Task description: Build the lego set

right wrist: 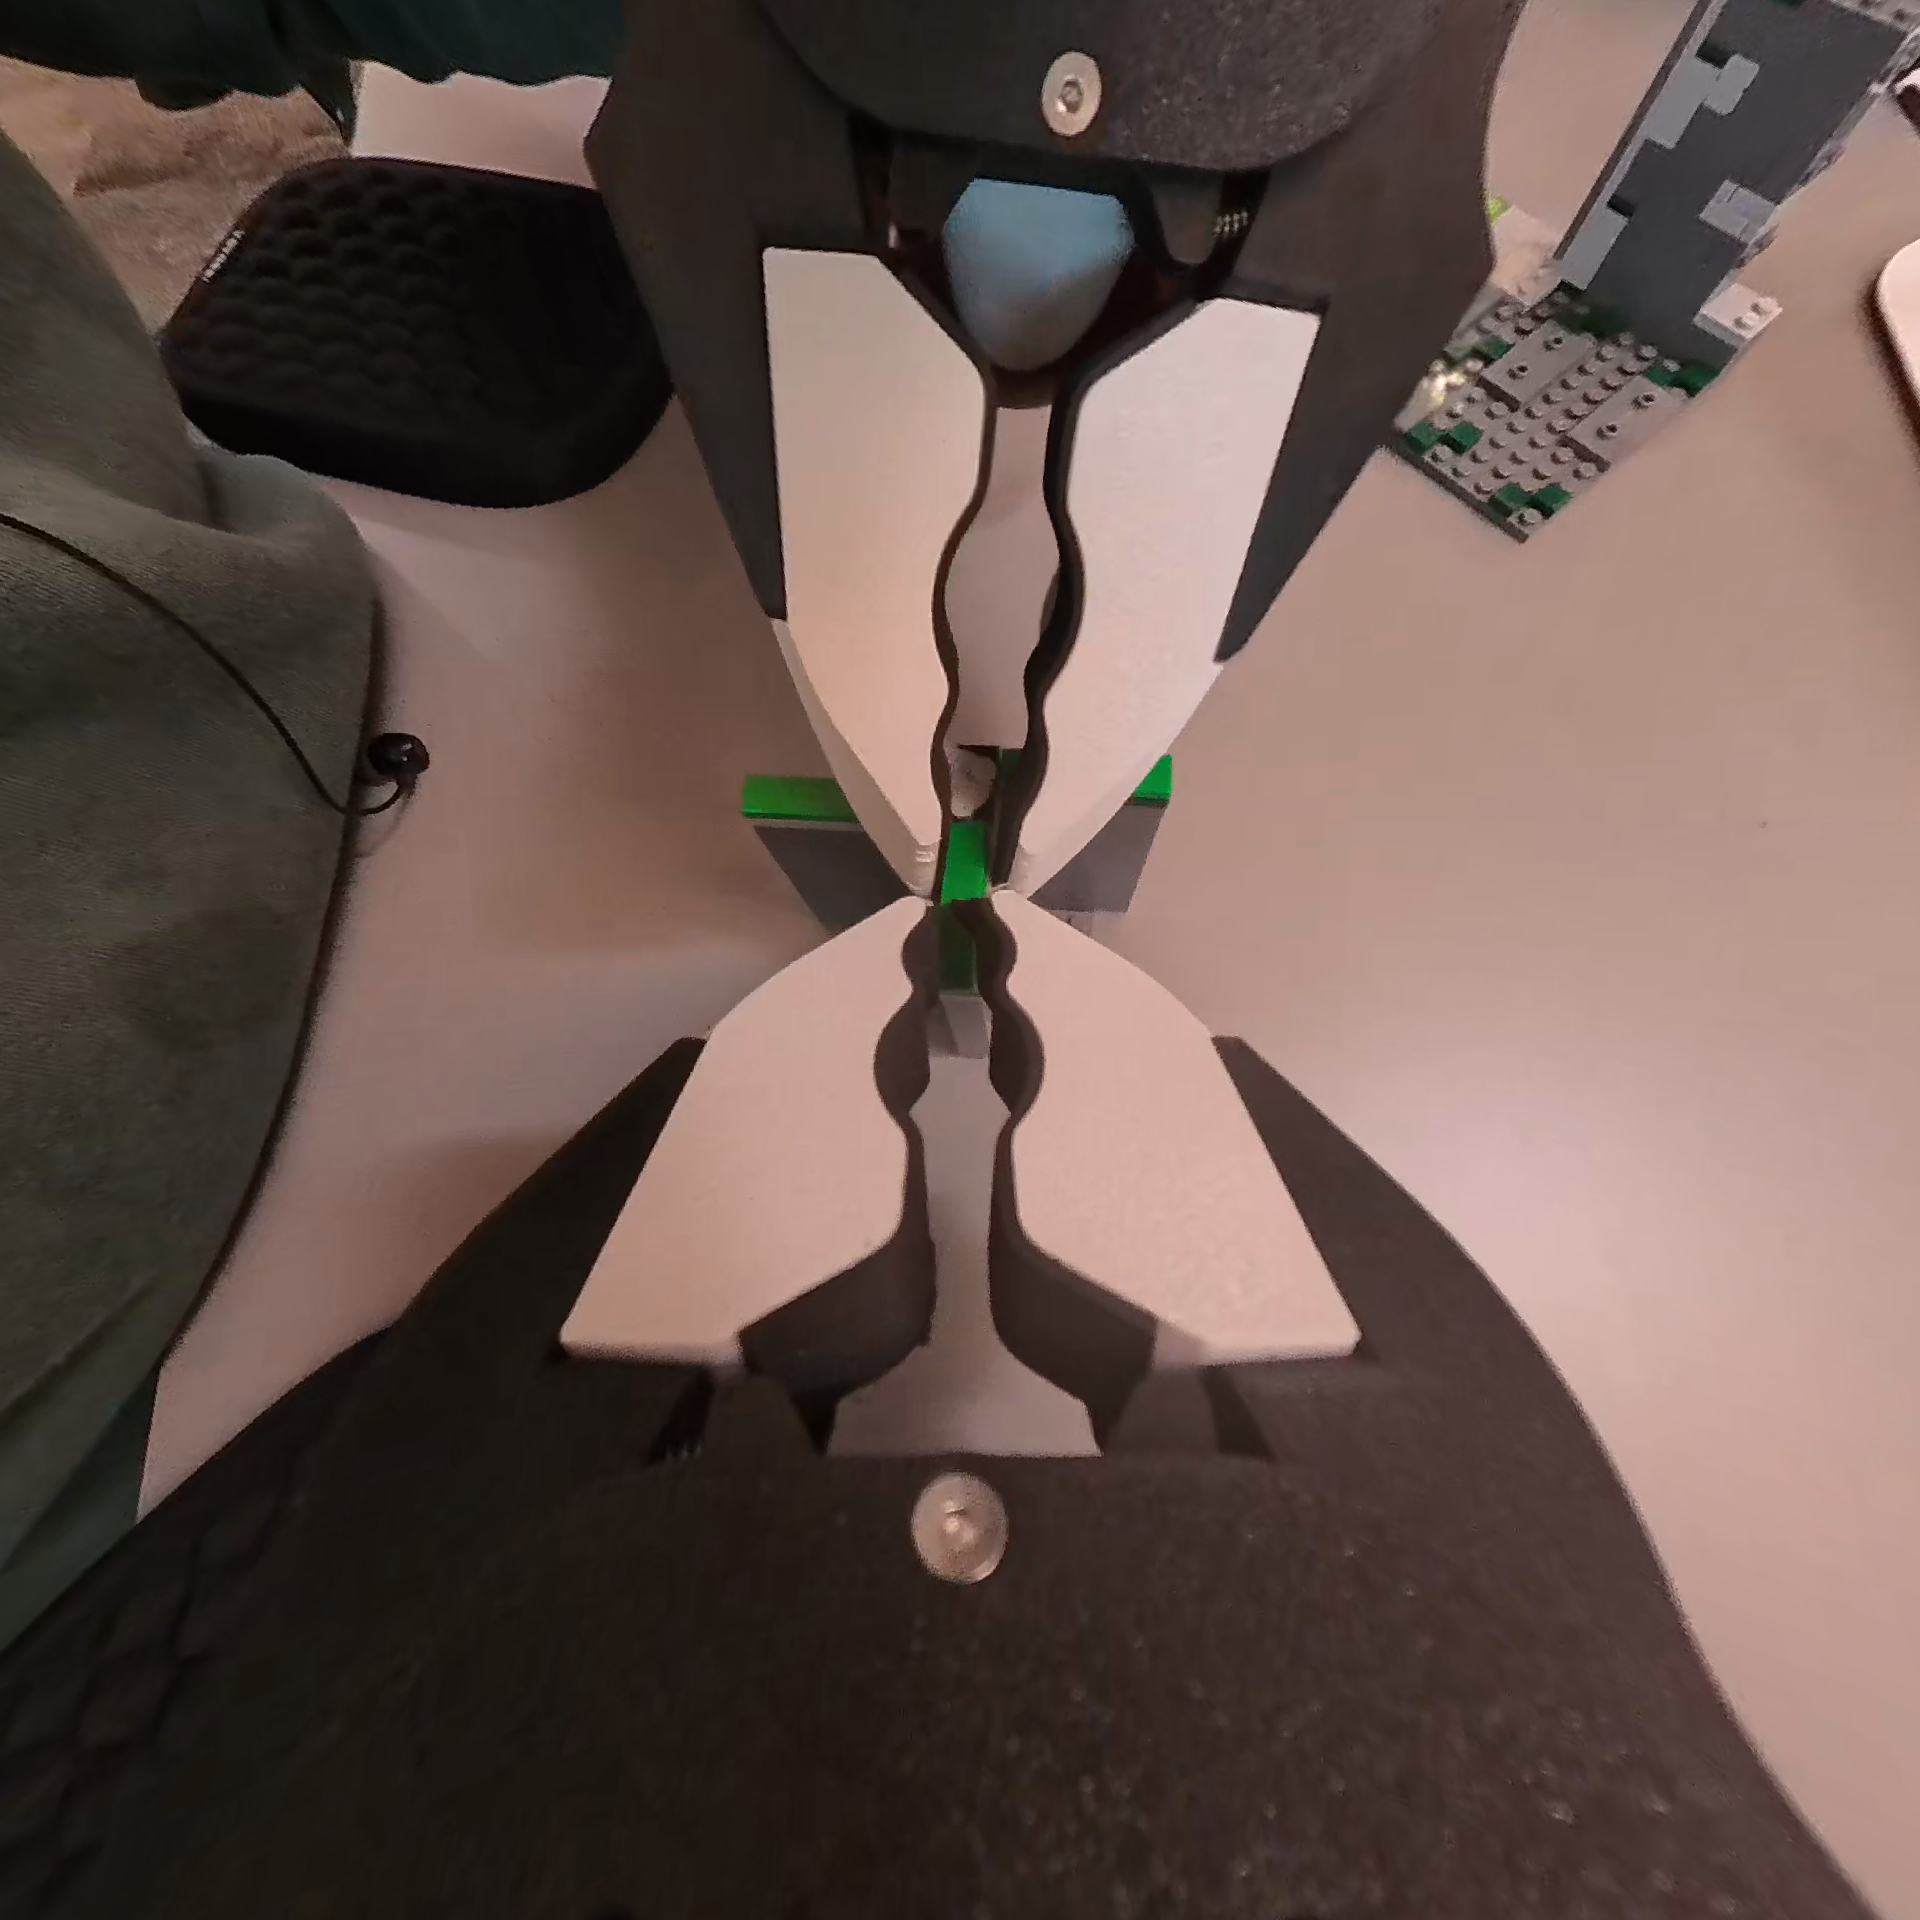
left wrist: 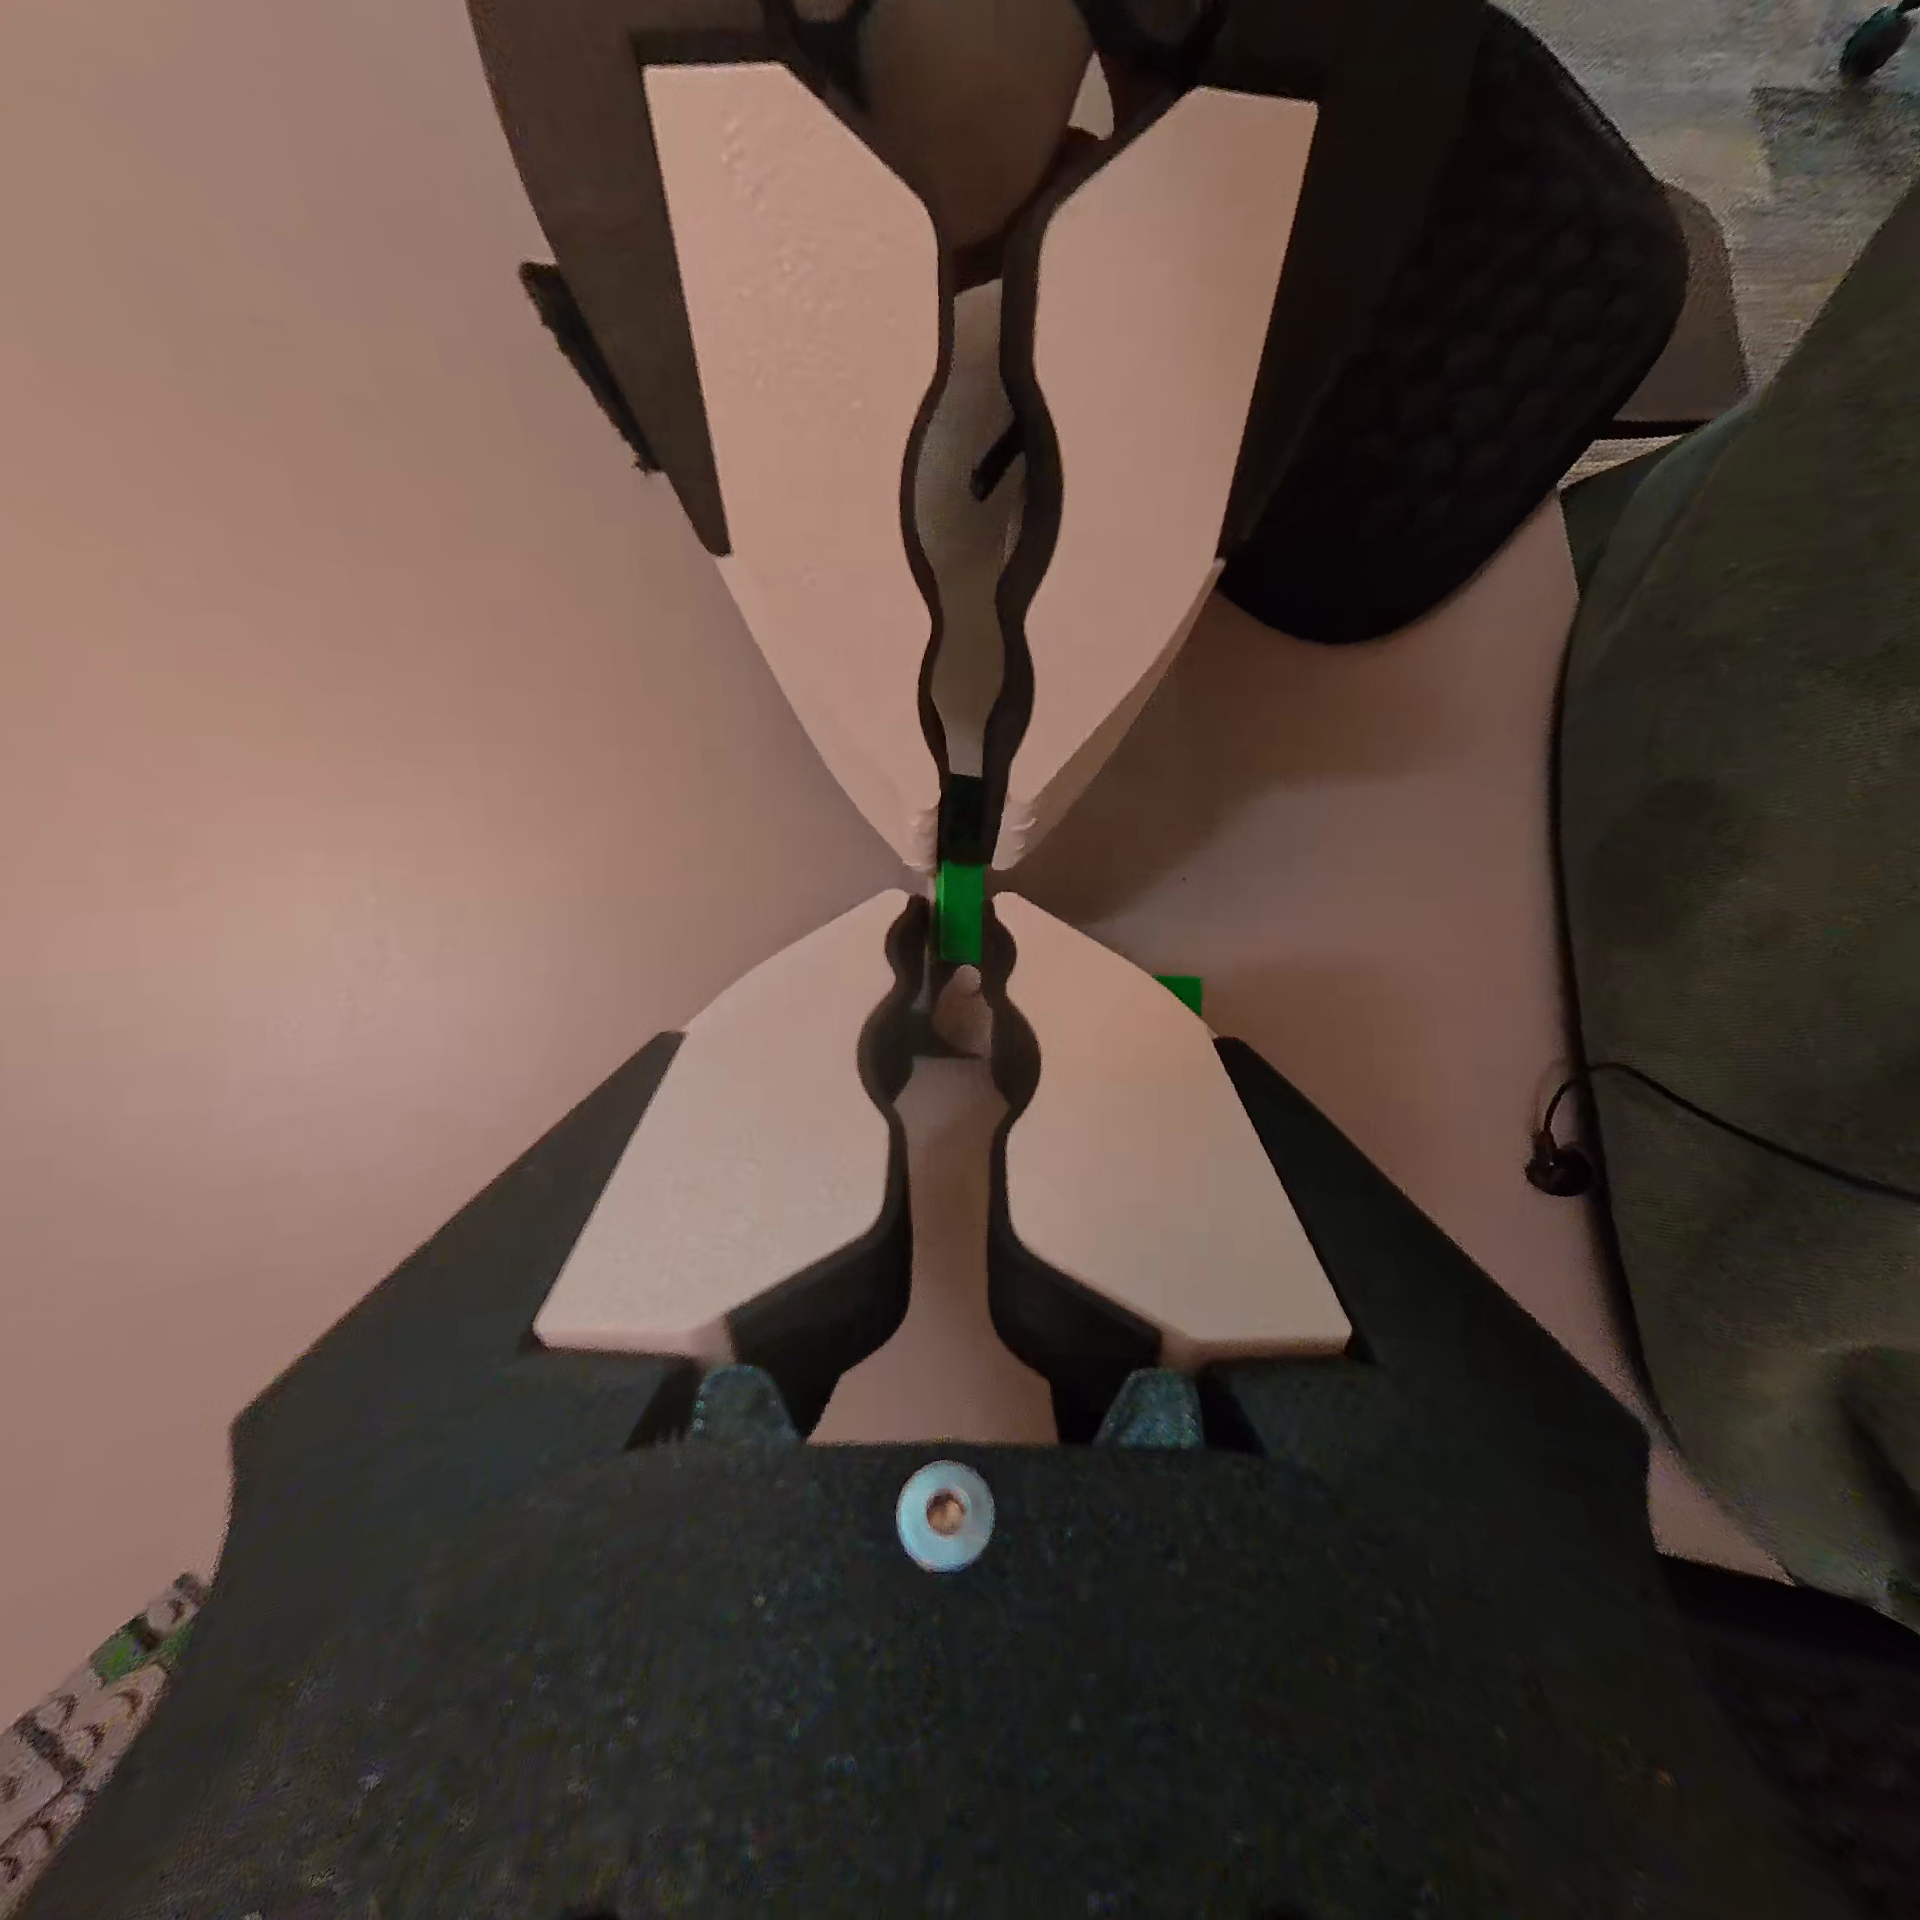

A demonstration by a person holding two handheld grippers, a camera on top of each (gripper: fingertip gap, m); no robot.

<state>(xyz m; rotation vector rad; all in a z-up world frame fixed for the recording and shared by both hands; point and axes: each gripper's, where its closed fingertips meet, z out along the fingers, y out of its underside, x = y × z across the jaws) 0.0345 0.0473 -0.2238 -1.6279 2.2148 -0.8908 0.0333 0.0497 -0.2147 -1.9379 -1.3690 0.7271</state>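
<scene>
My two grippers meet tip to tip above the white table [right wrist: 1455,935]. In the left wrist view my left gripper [left wrist: 956,902] is shut on a small green and grey lego assembly; a green corner of the assembly [left wrist: 1179,994] sticks out beside its right finger. The right gripper [left wrist: 961,847] comes in from the top. A green brick [left wrist: 958,914] sits between both pairs of tips. In the right wrist view my right gripper [right wrist: 958,906] is shut on the green brick [right wrist: 961,868]. The left gripper [right wrist: 966,868] holds the assembly [right wrist: 795,821] opposite it.
A larger grey lego build with a tower on a studded base [right wrist: 1558,405] stands at the far right. A black mesh pad [right wrist: 416,332] lies at the table's far edge. A grey-green garment [right wrist: 135,831] with a black cord toggle [right wrist: 400,758] lies along the left. My two grippers' fingertips are within a few centimetres of each other.
</scene>
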